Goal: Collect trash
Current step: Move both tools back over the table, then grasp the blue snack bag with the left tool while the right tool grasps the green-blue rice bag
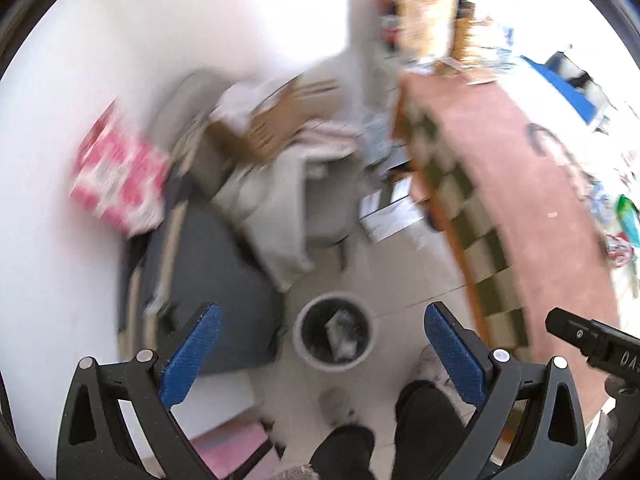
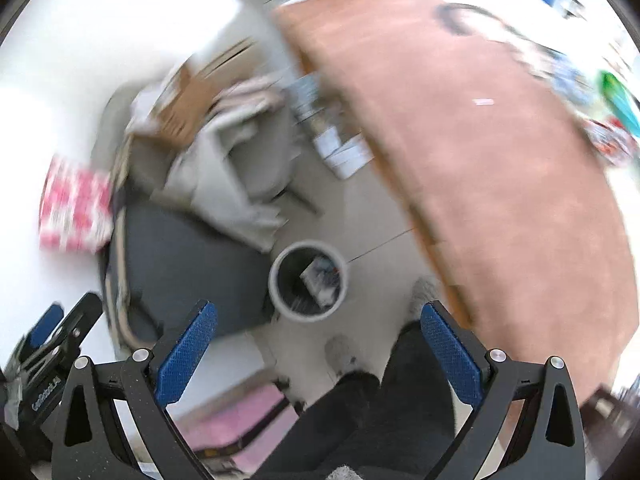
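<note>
A round grey trash bin point(image 1: 335, 331) stands on the floor below me with crumpled wrappers point(image 1: 343, 332) inside; it also shows in the right wrist view point(image 2: 308, 281). My left gripper point(image 1: 322, 334) is open and empty, high above the bin. My right gripper point(image 2: 319, 334) is open and empty, also high above the floor just near the bin. Colourful wrappers point(image 1: 622, 232) lie at the far right edge of the brown table point(image 1: 532, 208), also seen in the right wrist view point(image 2: 612, 128). Both views are motion-blurred.
A dark chair seat point(image 1: 208, 280) stands left of the bin. Grey chairs piled with cardboard boxes point(image 1: 272, 120) and a pink-and-white bag point(image 1: 116, 176) sit by the wall. My legs and shoes point(image 2: 360, 400) are below. The brown table point(image 2: 500, 152) fills the right.
</note>
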### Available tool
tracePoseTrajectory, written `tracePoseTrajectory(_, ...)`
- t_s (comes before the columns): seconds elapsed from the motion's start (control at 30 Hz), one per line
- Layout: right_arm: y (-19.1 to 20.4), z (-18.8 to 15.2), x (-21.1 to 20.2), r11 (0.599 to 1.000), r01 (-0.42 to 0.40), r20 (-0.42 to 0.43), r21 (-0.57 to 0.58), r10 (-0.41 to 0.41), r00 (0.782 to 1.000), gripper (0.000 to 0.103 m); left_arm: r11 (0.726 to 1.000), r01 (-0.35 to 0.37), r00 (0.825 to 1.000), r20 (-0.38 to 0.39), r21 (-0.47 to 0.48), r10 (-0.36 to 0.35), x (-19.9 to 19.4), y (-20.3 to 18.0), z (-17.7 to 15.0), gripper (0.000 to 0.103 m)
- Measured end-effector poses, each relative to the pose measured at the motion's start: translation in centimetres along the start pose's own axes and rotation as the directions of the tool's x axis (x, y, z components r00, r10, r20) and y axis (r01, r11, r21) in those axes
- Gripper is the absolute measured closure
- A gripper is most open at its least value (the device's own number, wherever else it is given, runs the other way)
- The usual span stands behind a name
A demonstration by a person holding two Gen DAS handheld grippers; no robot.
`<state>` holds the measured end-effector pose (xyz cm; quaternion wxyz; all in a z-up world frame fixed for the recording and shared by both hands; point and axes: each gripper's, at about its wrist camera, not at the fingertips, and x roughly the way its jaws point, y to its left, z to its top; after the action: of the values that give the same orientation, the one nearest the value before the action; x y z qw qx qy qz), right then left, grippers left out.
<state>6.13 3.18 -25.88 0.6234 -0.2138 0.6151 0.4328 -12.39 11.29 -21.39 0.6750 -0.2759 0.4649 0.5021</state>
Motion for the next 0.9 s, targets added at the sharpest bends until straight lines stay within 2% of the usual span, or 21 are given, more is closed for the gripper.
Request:
tracePoseTrajectory(0.13, -10.1, 4.0, -3.6, 0.985, 0.059, 0.057, 0.164, -0.069, 0.996, 0.0, 0.995, 0.031, 0.999, -0.016, 0.099, -0.03, 1.0, -8.3, 4.1, 0.0)
tracePoseTrajectory(0.17, -12.5, 4.9, -4.2, 0.978, 0.077, 0.058, 0.194, -0.09, 0.994, 0.0, 0.99, 0.038, 0.999, -0.031, 0.135, -0.034, 1.7, -11.8, 5.6, 0.0)
tracePoseTrajectory(0.2, -16.0, 6.4, -5.2, 0.968, 0.105, 0.058, 0.228, -0.121, 0.991, 0.0, 0.987, 0.049, 0.998, -0.035, 0.153, -0.044, 1.8, -13.4, 6.3, 0.0)
tracePoseTrajectory(0.27, -21.6, 8.9, -6.7, 0.949, 0.173, 0.061, 0.262, -0.196, 0.979, 0.0, 0.975, 0.067, 0.997, -0.045, 0.214, -0.059, 2.7, -18.9, 8.5, 0.0)
tracePoseTrajectory(0.4, -32.4, 14.2, -8.7, 0.906, 0.282, 0.046, 0.317, -0.312, 0.949, 0.0, 0.933, 0.122, 0.991, -0.096, 0.338, -0.095, 5.0, -31.5, 12.9, 0.0)
tracePoseTrajectory(0.53, -40.9, 20.0, -8.0, 0.878, 0.373, 0.006, 0.3, -0.392, 0.92, 0.0, 0.878, 0.21, 0.974, -0.174, 0.431, -0.148, 7.7, -42.4, 15.6, 0.0)
tracePoseTrajectory(0.6, -44.4, 22.7, -6.7, 0.878, 0.397, -0.044, 0.267, -0.4, 0.915, 0.0, 0.849, 0.257, 0.959, -0.226, 0.462, -0.168, 9.4, -47.6, 16.3, 0.0)
tracePoseTrajectory(0.73, -50.0, 27.0, -3.0, 0.903, 0.385, -0.13, 0.193, -0.365, 0.922, 0.0, 0.816, 0.327, 0.93, -0.316, 0.477, -0.189, 12.8, -54.7, 16.8, 0.0)
tracePoseTrajectory(0.87, -53.7, 29.7, 0.6, 0.917, 0.366, -0.183, 0.157, -0.337, 0.924, 0.0, 0.793, 0.36, 0.901, -0.404, 0.491, -0.159, 17.2, -60.1, 16.4, 0.0)
tracePoseTrajectory(0.9, -54.3, 30.2, 1.5, 0.926, 0.347, -0.189, 0.15, -0.317, 0.929, 0.0, 0.789, 0.363, 0.892, -0.429, 0.497, -0.14, 18.6, -61.2, 16.0, 0.0)
